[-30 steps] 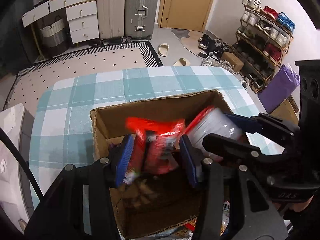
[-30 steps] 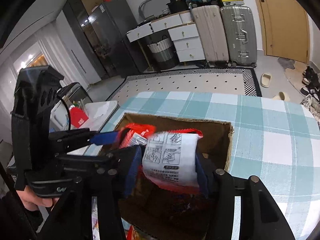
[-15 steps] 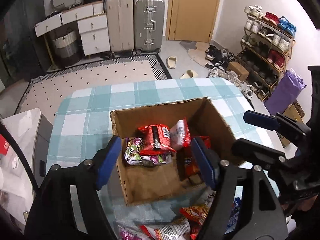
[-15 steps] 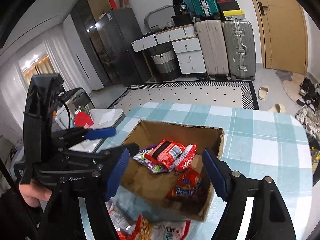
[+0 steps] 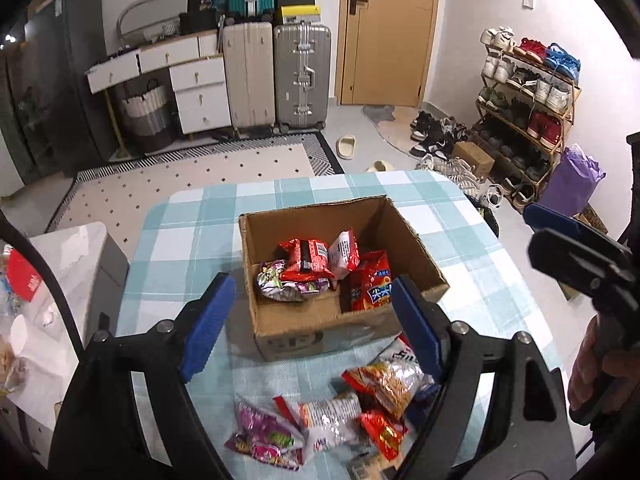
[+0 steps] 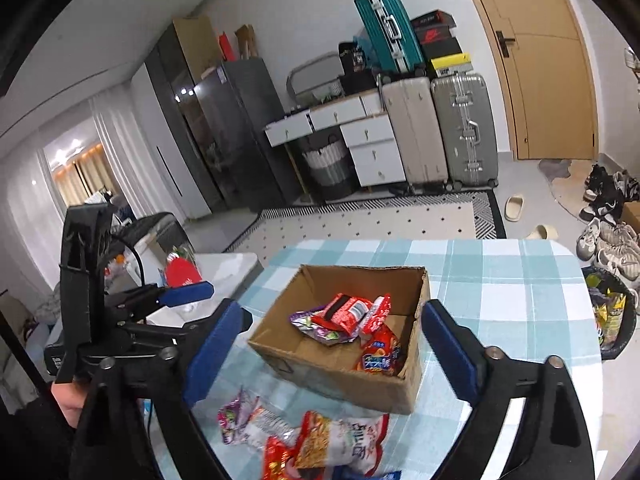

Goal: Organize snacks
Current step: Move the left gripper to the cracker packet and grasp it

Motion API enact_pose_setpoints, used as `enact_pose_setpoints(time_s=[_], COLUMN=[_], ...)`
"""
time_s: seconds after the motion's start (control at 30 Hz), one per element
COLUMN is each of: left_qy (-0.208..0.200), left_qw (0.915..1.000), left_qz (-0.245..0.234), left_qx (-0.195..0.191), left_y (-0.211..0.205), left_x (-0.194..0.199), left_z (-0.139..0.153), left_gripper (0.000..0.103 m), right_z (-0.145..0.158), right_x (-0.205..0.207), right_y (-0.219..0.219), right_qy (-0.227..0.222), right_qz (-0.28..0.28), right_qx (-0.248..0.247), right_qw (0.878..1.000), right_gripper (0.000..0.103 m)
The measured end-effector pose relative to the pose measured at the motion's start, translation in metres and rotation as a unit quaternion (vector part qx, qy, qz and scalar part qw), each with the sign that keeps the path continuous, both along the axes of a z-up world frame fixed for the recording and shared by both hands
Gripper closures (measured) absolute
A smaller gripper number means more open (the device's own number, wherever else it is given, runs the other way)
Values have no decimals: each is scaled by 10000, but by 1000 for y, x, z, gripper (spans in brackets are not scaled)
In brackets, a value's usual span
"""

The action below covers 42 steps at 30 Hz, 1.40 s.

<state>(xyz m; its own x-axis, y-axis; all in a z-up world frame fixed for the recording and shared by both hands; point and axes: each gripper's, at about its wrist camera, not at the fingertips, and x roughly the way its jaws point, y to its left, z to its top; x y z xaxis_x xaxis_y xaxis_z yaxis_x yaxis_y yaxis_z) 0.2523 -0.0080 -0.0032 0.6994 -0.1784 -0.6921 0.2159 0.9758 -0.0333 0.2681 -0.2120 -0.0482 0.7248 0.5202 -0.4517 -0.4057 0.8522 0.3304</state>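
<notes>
both grippers (image 5: 310, 322) (image 6: 340, 352) just spread, empty, above checked tablecloth (image 5: 192, 232); suitcases (image 5: 302, 76) by the door (image 5: 386, 32).

A lived-in home: suitcases (image 5: 276, 72) by the door (image 5: 386, 32), a loaded shoe rack (image 5: 524, 108), a checked tablecloth (image 5: 192, 232)

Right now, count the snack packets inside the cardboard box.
4: red packet atop a purple packet, white-red packet beside them, orange packet at the right. More may hide underneath.

box (image 5: 320, 320): matt cardboard | snack packets (image 5: 320, 258): glossy foil | tablecloth (image 5: 192, 232): checked cloth
</notes>
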Motion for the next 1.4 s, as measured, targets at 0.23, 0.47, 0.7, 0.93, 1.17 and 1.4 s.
enact_pose_setpoints(time_s=[0.23,0.47,0.7,0.93,1.17,1.4], left_qy=[-325,-623,-901,-732,65,525], left_qw=[9995,9977,9952,9966,9989,9973], left_qz=[-36,-63,-4,44,8,-94], left_qx=[18,-262,-378,-377,-456,-506], left_y=[0,3,5,11,16,6], left_x=[-63,-119,-170,-192,-189,-178], left_z=[17,22,6,-39,-106,-157], left_gripper=[23,22,13,1,1,1], right_z=[3,-9,-30,-61,-96,-121], right_x=[-57,-113,-157,-169,-176,-185], right_y=[-5,-3,-3,-12,-13,-5], right_qy=[-355,-728,-793,-507,-284,-354], right_qz=[-93,-341,-521,-737,-793,-859], right_qx=[196,176,80,-21,-61,-333], right_qw=[9991,9966,9955,9960,9964,9951], right_gripper=[3,1,1,1,1,1])
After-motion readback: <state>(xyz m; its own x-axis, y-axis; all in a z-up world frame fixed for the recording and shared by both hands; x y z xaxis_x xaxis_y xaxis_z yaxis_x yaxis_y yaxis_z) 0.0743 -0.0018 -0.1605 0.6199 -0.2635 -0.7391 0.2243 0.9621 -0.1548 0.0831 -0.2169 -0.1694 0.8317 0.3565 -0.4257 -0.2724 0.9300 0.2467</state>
